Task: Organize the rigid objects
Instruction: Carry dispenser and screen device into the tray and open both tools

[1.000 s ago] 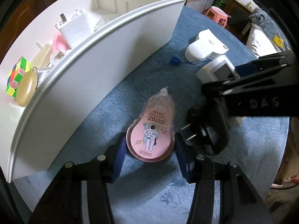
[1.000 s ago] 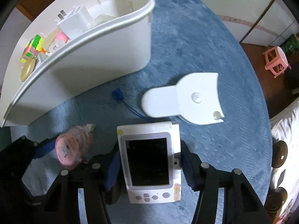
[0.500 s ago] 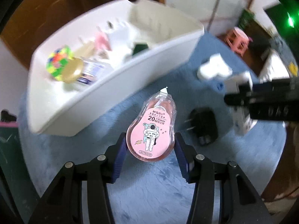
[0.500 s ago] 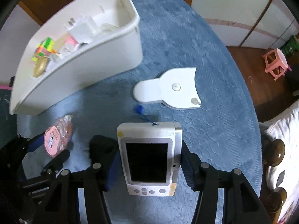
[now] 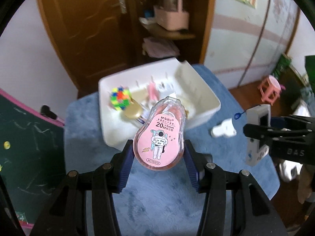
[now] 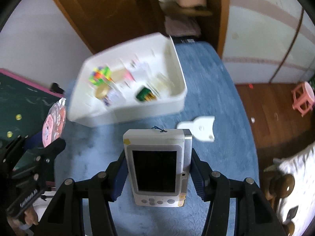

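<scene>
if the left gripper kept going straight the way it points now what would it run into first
Probably the white plastic bin: the pink correction tape dispenser clamped in the left gripper has its tip over the bin's near side. Depth is unclear, so it might meet the blue tablecloth just short of it.

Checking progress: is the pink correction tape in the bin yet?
Out. The correction tape is clamped in the left gripper, held above the blue cloth, short of the bin.

Pink correction tape (image 5: 159,137), clear shell, astronaut label, held aloft before the white bin (image 5: 204,106). White handheld device (image 6: 157,165), dark screen up, aloft nearer than the bin. White flat piece (image 6: 198,130) lying right of the bin.
</scene>
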`<state>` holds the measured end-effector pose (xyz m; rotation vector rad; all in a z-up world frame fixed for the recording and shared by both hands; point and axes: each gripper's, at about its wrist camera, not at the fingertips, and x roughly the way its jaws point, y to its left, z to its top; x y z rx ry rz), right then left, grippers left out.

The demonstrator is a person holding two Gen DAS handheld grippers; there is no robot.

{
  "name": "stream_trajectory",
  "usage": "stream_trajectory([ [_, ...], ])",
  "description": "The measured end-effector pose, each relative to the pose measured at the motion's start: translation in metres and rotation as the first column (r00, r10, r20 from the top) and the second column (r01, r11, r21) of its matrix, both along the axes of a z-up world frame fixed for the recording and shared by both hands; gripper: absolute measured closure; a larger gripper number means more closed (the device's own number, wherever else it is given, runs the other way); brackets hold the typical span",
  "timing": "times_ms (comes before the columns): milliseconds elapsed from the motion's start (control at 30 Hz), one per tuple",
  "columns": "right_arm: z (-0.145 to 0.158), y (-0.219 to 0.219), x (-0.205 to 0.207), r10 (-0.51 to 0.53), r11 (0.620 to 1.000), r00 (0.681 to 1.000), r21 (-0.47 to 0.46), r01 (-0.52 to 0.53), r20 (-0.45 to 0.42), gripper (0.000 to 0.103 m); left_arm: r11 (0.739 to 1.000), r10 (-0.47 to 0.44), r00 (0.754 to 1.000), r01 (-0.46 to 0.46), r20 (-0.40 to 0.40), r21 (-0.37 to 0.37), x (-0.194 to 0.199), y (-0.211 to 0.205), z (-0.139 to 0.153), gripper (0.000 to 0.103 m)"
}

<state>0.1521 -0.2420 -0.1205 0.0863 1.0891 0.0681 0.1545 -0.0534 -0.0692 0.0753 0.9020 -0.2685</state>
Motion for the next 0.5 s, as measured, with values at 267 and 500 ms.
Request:
stream_trajectory([
  [267, 0.091, 0.012, 0.005, 0.094, 0.996, 0.981, -0.012, -0.094, 0.168, 0.045, 0.995, 0.1, 0.992, -0.099, 0.075, -0.023, 0.012, 0.024, 0.049, 0.05],
  [500, 0.14, 0.02, 0.04, 0.109, 0.994, 0.962, -0.038, -0.102, 0.249, 0.045, 0.989, 0.147, 0.985, -0.145, 0.084, -0.038, 0.041, 0.043, 0.057, 0.05],
])
